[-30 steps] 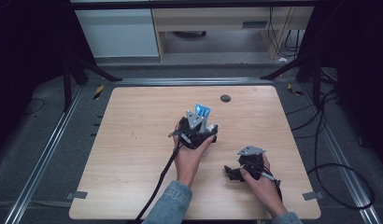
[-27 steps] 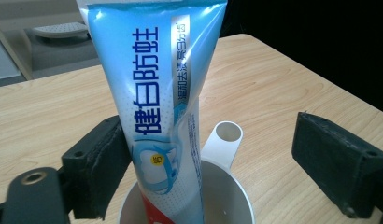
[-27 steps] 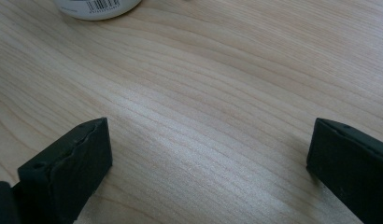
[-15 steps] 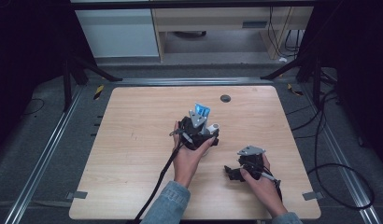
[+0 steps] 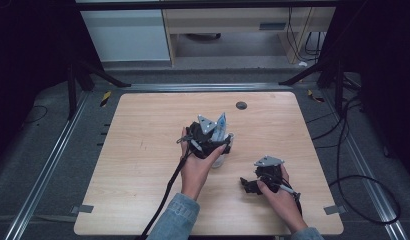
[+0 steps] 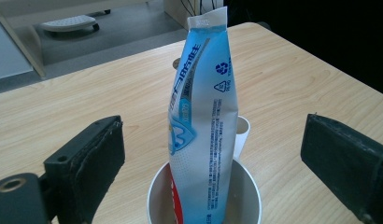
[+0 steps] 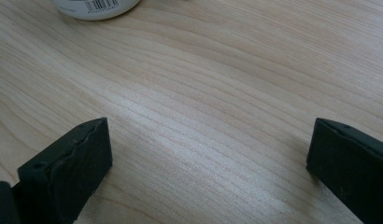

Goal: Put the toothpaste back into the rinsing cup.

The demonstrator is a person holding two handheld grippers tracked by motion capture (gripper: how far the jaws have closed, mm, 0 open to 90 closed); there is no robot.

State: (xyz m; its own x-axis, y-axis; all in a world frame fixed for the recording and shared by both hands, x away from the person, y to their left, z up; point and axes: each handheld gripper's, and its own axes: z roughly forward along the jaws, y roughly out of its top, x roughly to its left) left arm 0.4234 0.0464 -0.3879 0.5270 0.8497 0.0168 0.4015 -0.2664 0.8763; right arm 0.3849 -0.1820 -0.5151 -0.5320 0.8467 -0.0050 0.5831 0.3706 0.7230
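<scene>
While tube stands upright in cup mid-table between wide-open left gripper jaws, right gripper also open, idle over bare table; probably light, soft, slick, so pinch flat faces mid-height.

Left gripper at the pouch; right gripper rests apart.

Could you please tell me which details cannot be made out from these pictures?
- Toothpaste tube: its bottom end is hidden inside the white cup in the left gripper view.
- The cup's base is cut off by that view's bottom edge.
- Small dark round object: too small to identify in the high view.
</scene>
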